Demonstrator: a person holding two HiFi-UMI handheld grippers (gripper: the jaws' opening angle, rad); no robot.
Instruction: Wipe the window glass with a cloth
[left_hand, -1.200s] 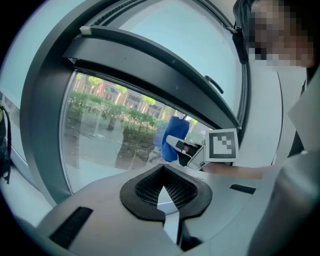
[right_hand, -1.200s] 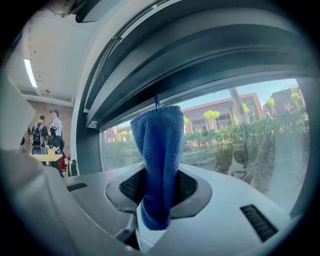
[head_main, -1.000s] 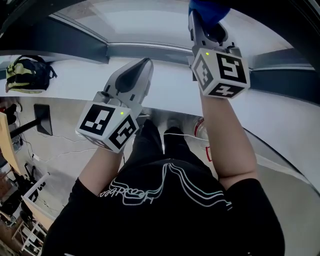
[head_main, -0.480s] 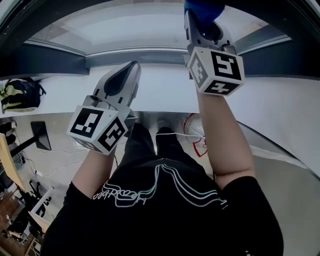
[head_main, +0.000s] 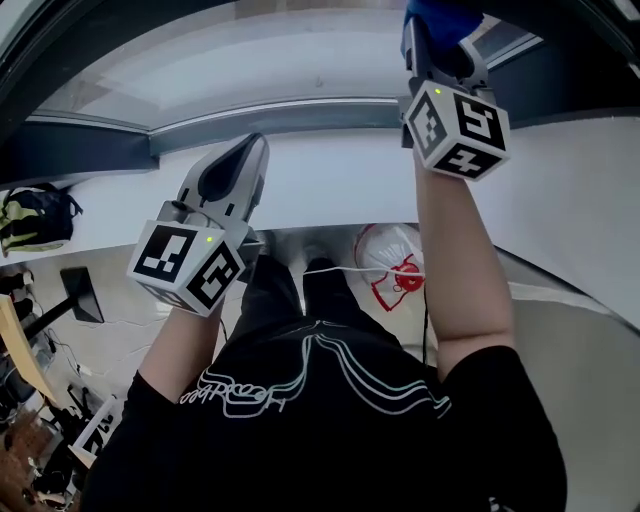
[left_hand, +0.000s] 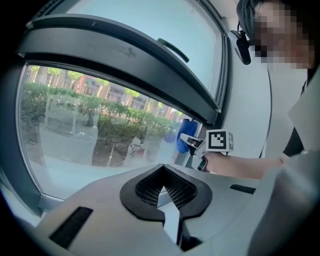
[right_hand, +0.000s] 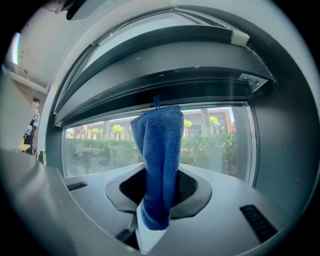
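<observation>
Presently, the blue cloth (right_hand: 160, 165) is clamped between the fingers of the right gripper (right_hand: 159, 195). It stands upright from them toward 12 o'clock, in front of the window glass (right_hand: 95, 147); contact with the pane cannot be confirmed. The head view places that gripper at 1 o'clock, raised above the white sill (head_main: 330, 185). The left gripper (left_hand: 164, 192), near 9 o'clock in the head view, has its fingers closed together with nothing between them and points toward the glass. A backpack (head_main: 30, 215) sits at the far 9 o'clock edge. A plastic bag (head_main: 392, 262) lies below the sill.
</observation>
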